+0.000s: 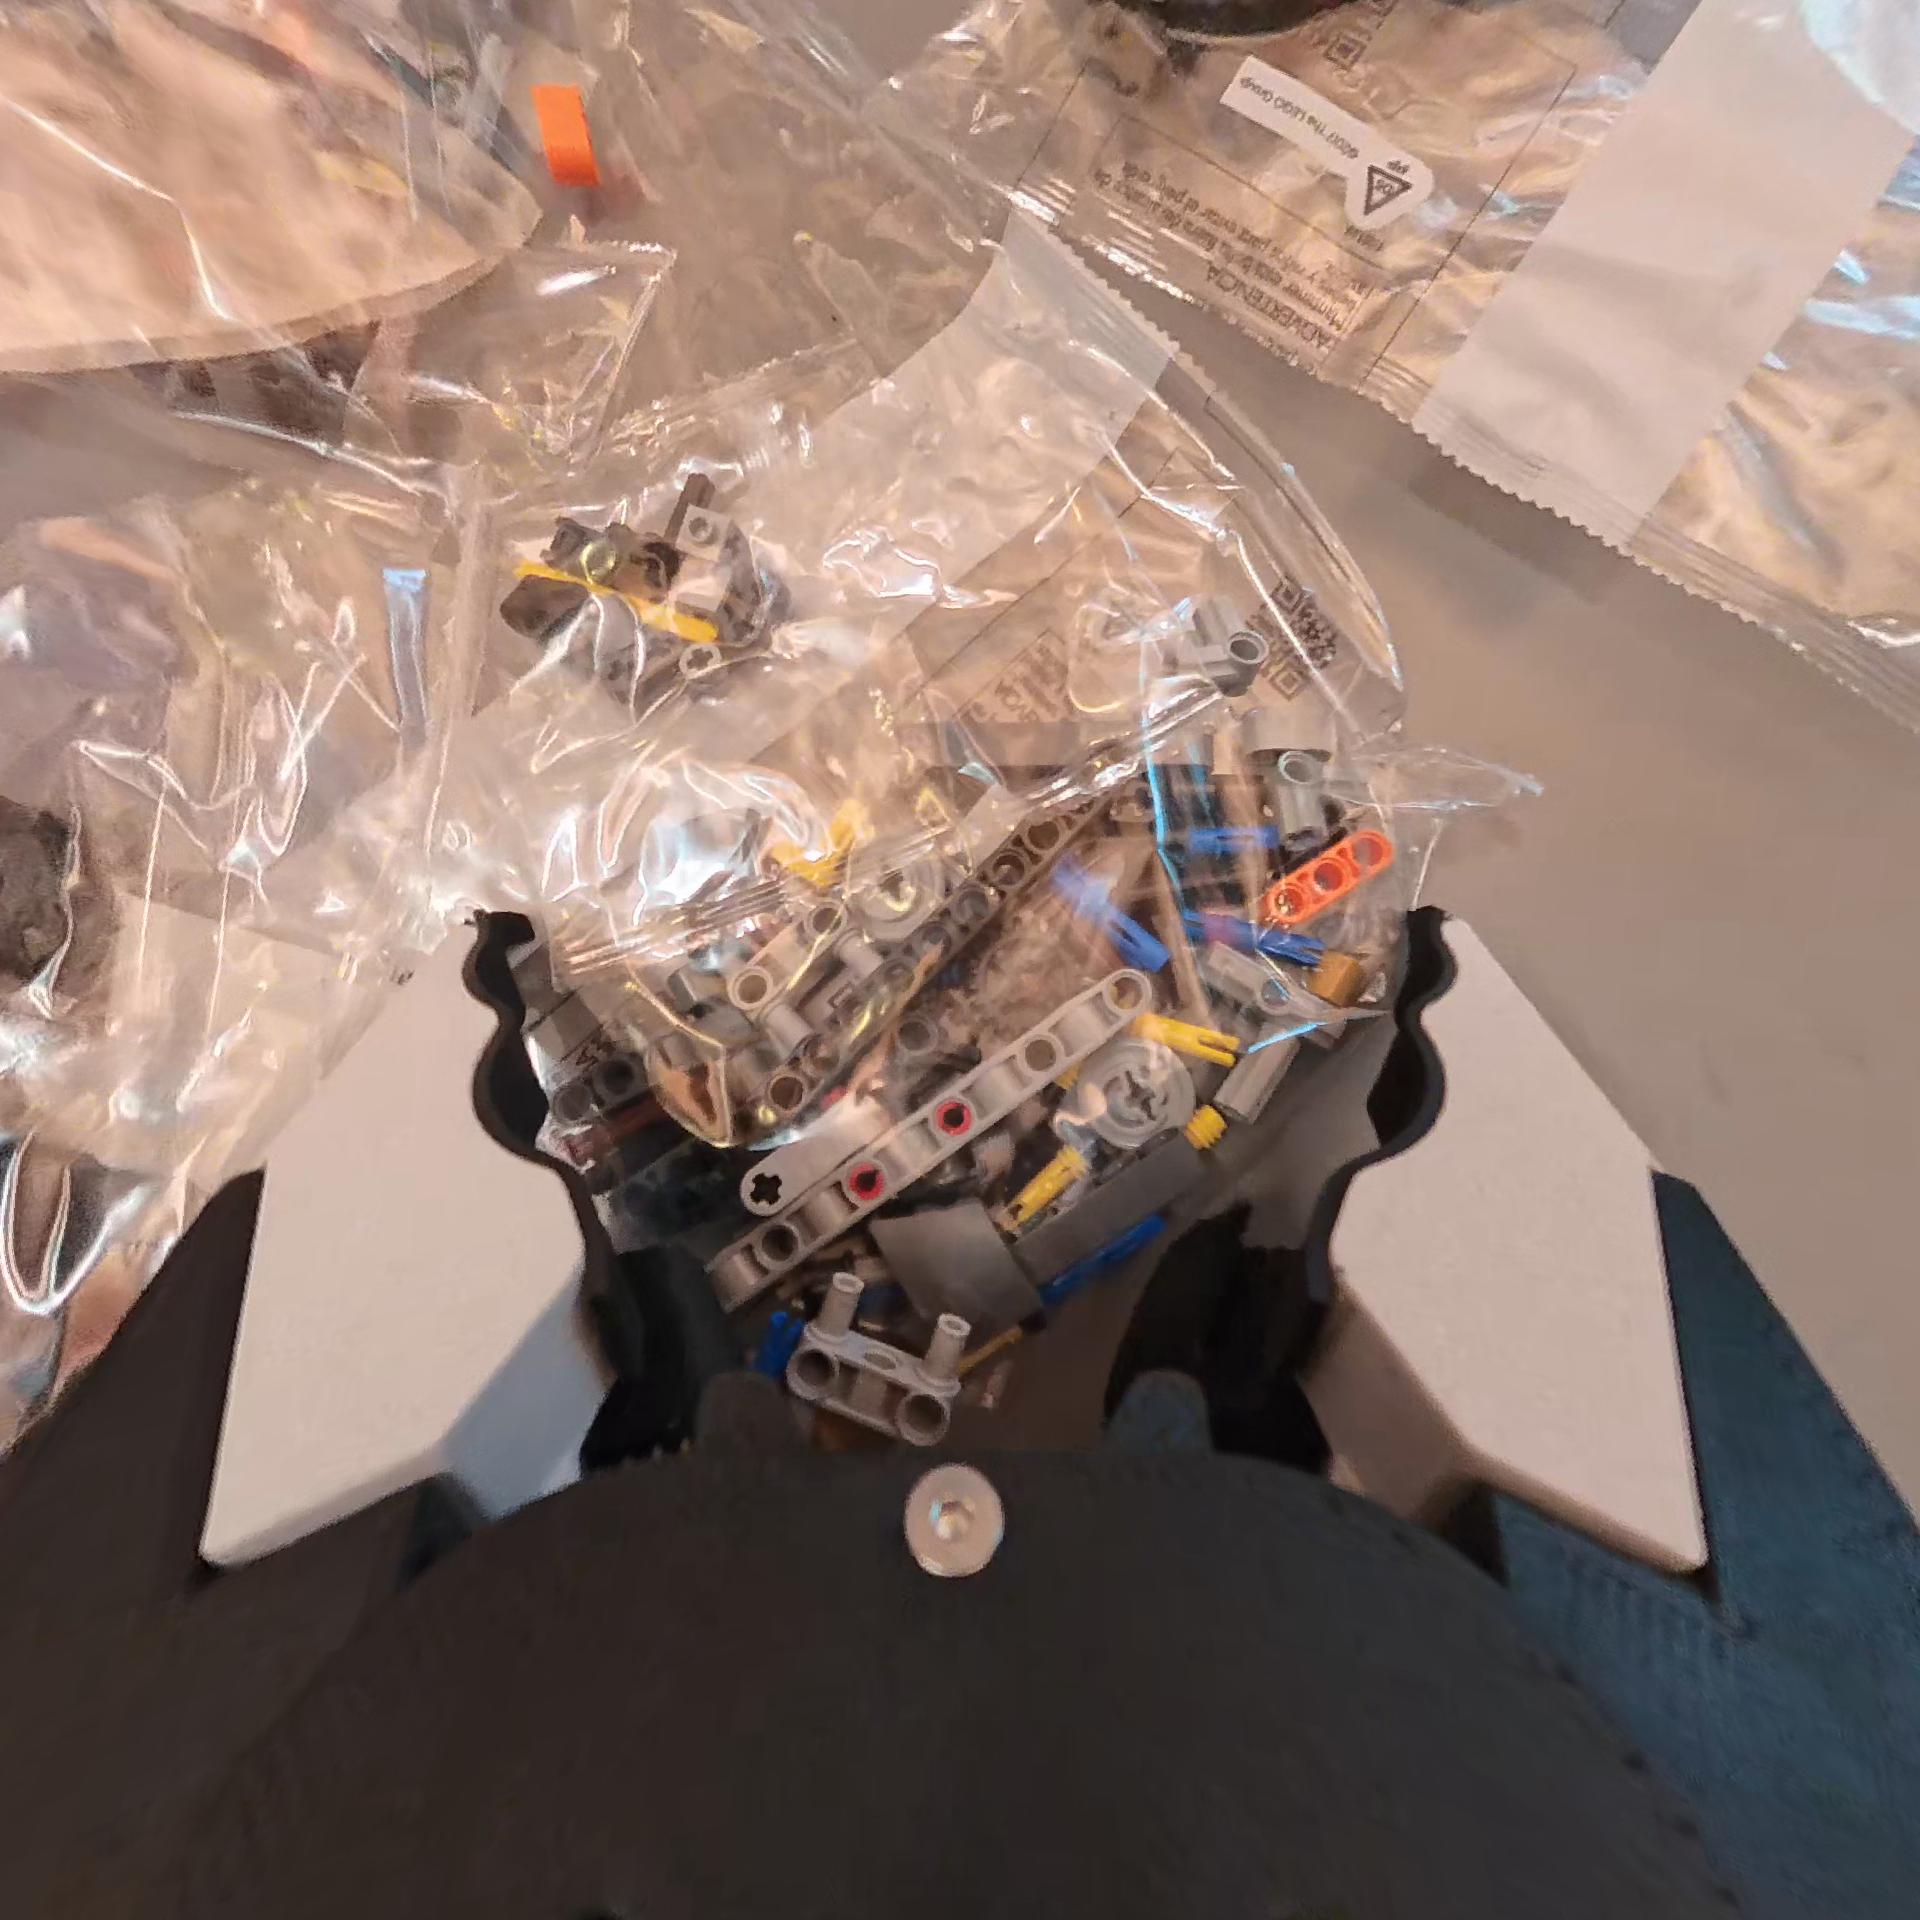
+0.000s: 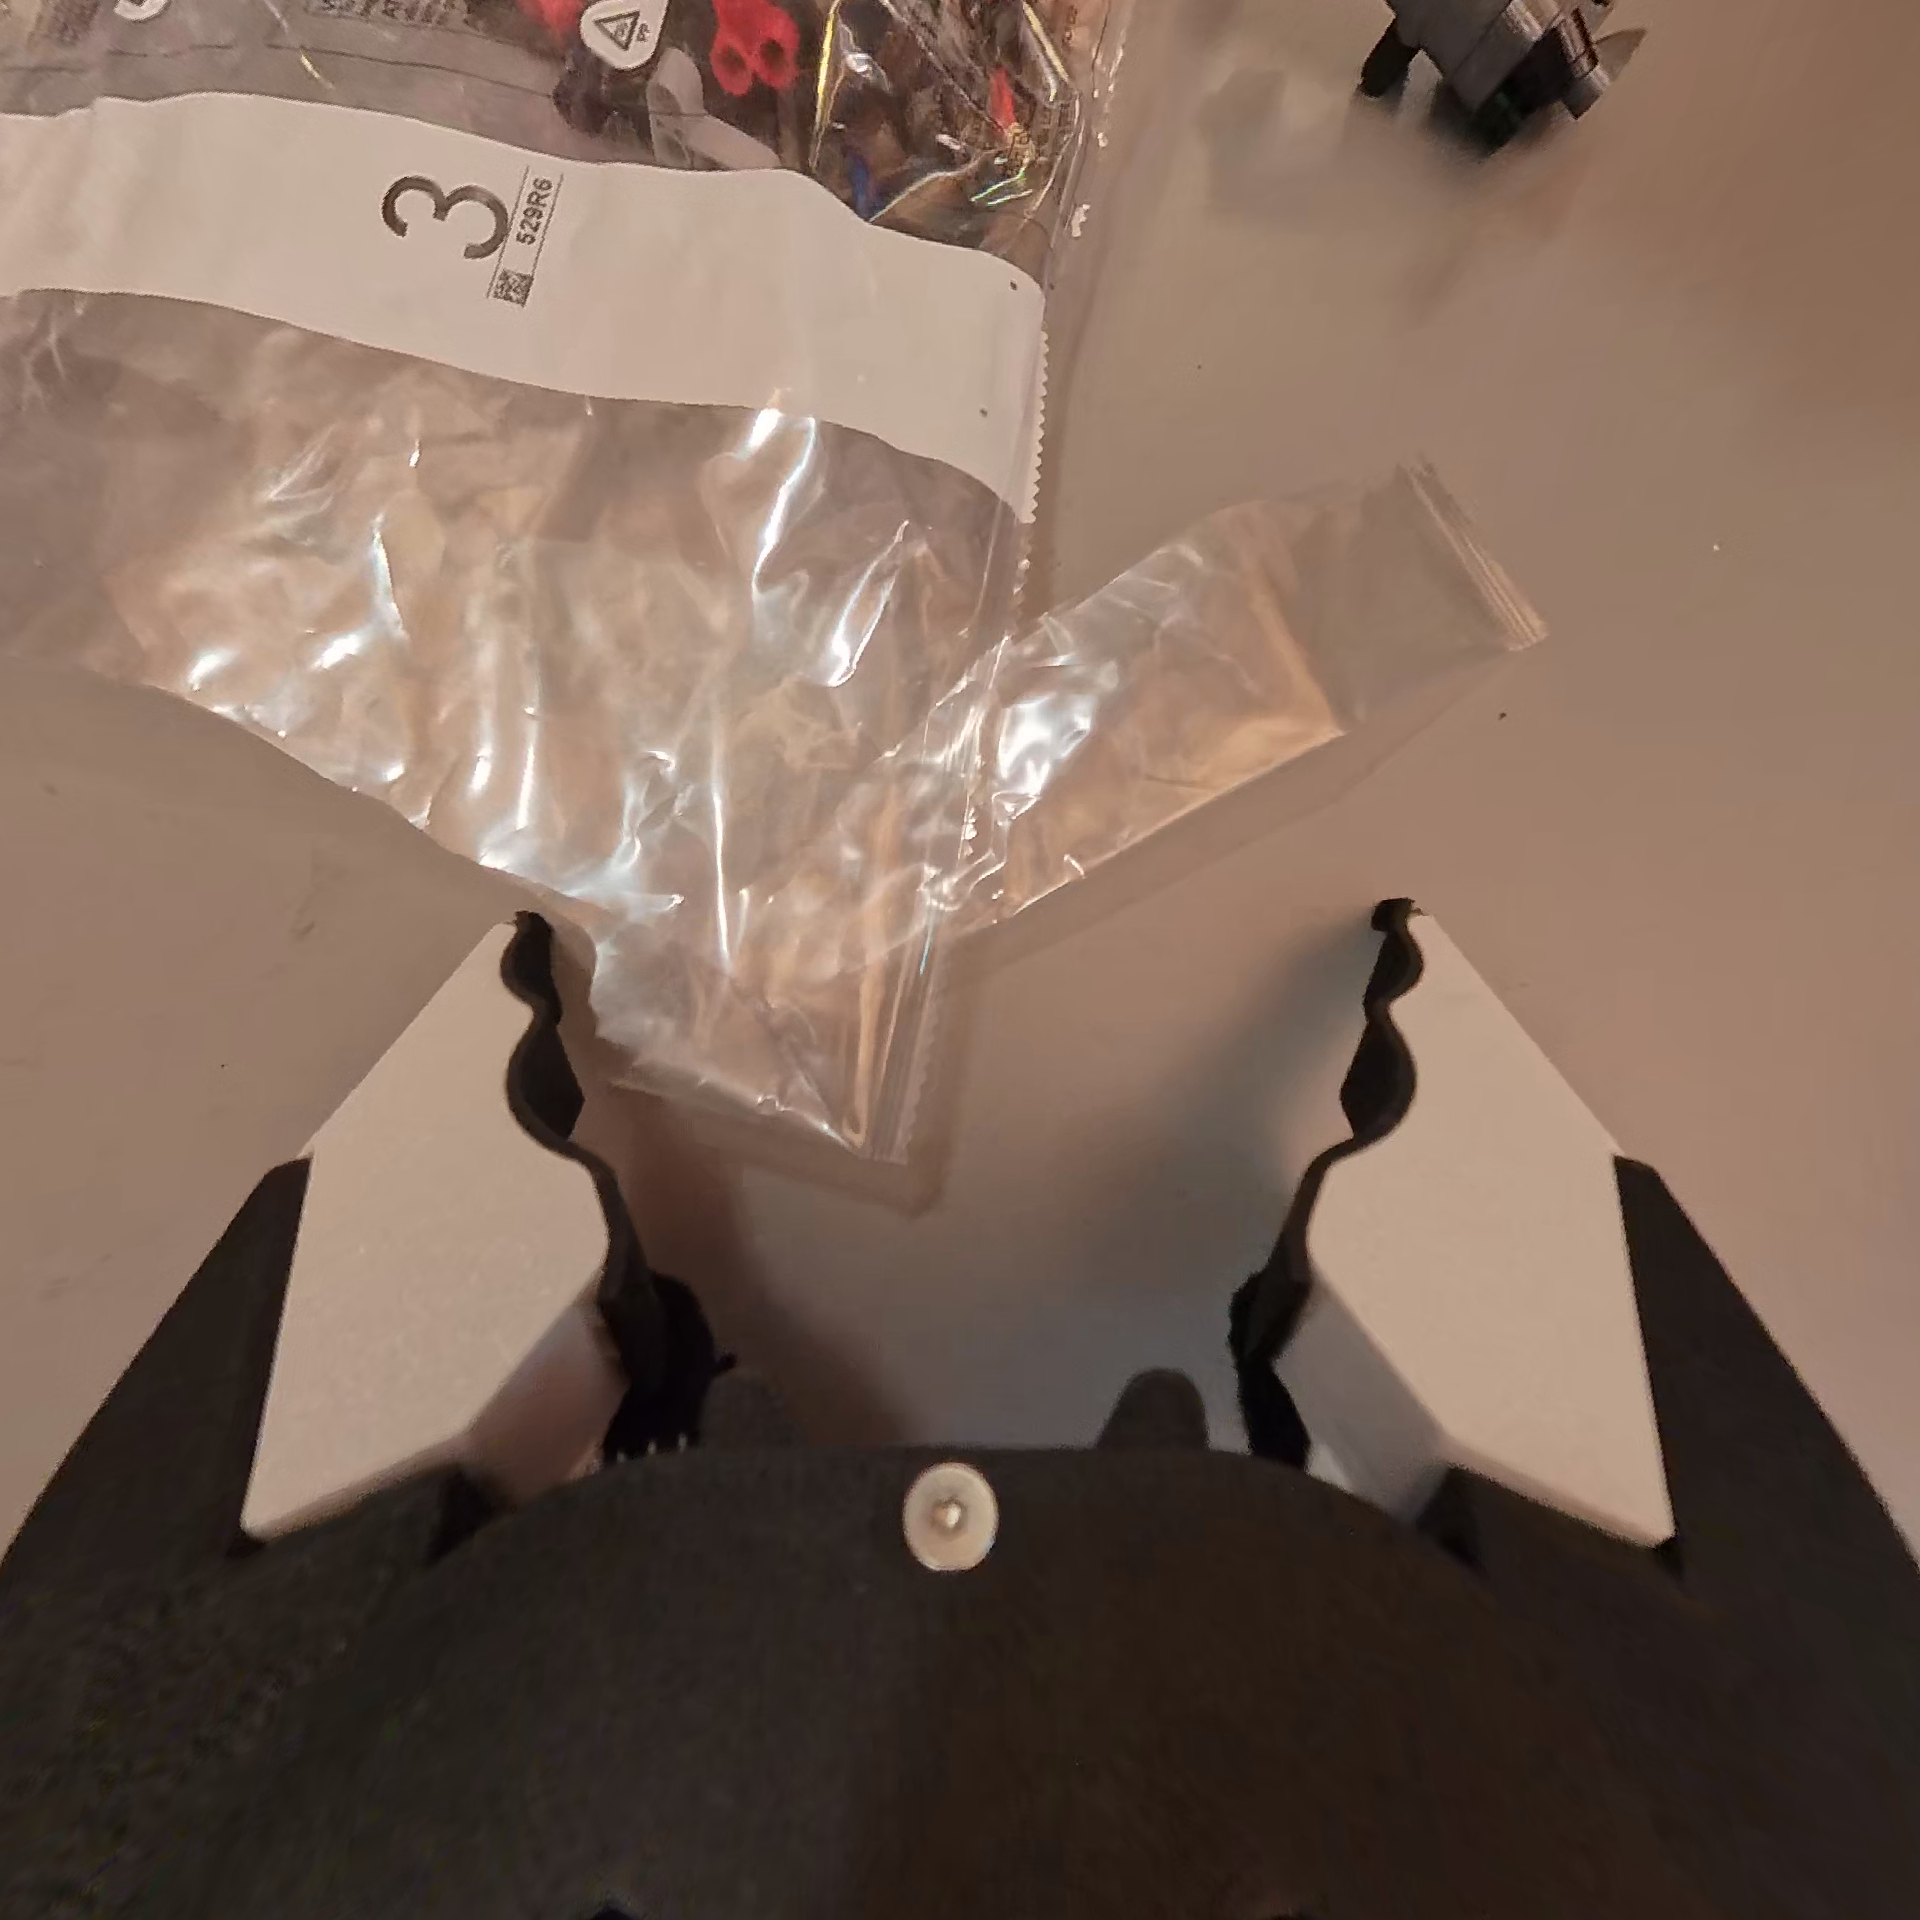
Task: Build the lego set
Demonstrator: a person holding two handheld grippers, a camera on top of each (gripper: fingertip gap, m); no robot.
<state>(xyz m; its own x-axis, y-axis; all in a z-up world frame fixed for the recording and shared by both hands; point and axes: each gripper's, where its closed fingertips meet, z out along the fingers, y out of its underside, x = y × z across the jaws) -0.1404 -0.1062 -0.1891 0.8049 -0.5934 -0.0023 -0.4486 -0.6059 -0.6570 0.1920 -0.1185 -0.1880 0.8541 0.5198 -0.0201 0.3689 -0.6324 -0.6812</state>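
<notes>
In the left wrist view, a clear bag [image 1: 935,997] packed with grey beams, blue and yellow pins and an orange beam [image 1: 1330,878] lies on the table. My left gripper [image 1: 956,925] is open wide, its fingers on either side of this bag. A smaller clear bag of dark parts [image 1: 634,603] lies just beyond. In the right wrist view, my right gripper [image 2: 961,920] is open and empty above the torn corner of a clear bag with a white strip [image 2: 520,540]. The far end of that bag holds red parts [image 2: 748,52].
More crumpled clear bags [image 1: 208,727] cover the left and far side of the table, one with an orange brick [image 1: 566,135]. A flat bag with a white band [image 1: 1662,312] lies at the right. A loose plastic strip [image 2: 1247,644] and a small grey built piece [image 2: 1507,52] lie on the beige table [image 2: 1610,520].
</notes>
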